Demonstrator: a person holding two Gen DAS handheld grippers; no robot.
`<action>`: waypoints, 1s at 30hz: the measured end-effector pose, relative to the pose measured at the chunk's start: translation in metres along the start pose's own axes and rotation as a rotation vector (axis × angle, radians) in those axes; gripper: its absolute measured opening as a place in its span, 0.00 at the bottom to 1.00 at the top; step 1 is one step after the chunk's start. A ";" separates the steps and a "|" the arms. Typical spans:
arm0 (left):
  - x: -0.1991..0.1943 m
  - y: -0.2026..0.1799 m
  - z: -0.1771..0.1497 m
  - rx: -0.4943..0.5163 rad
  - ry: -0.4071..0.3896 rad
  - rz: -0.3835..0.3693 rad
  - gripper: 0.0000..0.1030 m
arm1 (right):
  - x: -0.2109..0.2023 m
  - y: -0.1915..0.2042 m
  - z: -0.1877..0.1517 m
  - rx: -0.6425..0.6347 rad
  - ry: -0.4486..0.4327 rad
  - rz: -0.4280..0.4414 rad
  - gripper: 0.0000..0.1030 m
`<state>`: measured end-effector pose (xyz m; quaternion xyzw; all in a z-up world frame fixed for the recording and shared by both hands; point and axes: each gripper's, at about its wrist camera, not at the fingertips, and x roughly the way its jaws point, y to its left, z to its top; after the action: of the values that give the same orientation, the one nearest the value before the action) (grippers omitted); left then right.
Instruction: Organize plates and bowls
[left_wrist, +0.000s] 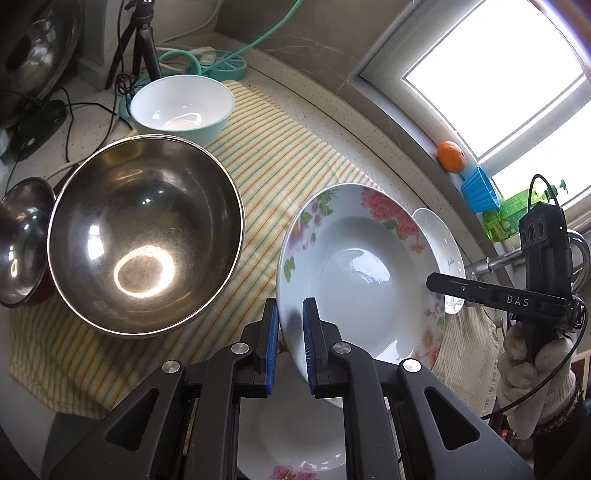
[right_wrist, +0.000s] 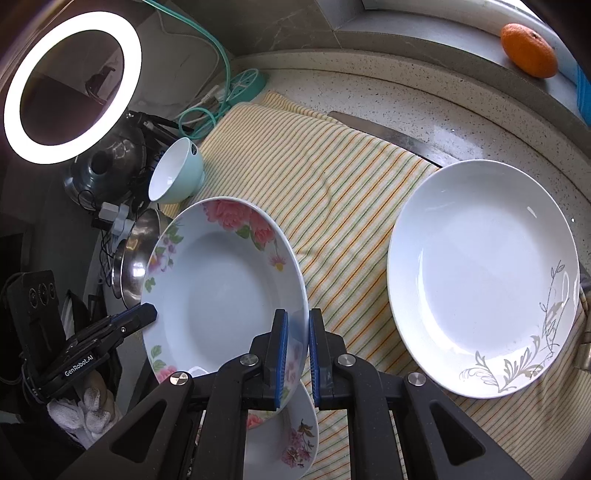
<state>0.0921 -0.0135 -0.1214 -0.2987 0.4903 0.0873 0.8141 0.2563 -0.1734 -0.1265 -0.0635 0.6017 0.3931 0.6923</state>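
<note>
"DAS" stands in white on the right gripper (left_wrist: 432, 282), seen from the left wrist. "GenRobot.AI" stands on the left gripper (right_wrist: 149, 314), seen from the right wrist.

Left wrist view: looks steeply down along its fingers, close above the floral plate (left_wrist: 354, 266), from the plate's left rim. Right wrist view: same steep, close angle from the opposite rim. Shared: floral plate, striped cloth (right_wrist: 332, 184), teal bowl (left_wrist: 181, 107), orange (right_wrist: 528, 50).
</note>
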 end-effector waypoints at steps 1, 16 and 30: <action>0.000 0.001 -0.001 0.003 0.002 0.000 0.10 | -0.001 0.001 -0.004 0.004 -0.003 -0.001 0.10; -0.004 0.007 -0.022 0.072 0.058 -0.017 0.10 | 0.000 0.002 -0.053 0.081 -0.037 0.001 0.10; -0.002 0.012 -0.042 0.123 0.114 -0.024 0.10 | 0.004 0.002 -0.089 0.131 -0.047 -0.005 0.10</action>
<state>0.0548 -0.0273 -0.1388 -0.2586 0.5365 0.0301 0.8027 0.1847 -0.2199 -0.1534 -0.0104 0.6095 0.3528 0.7099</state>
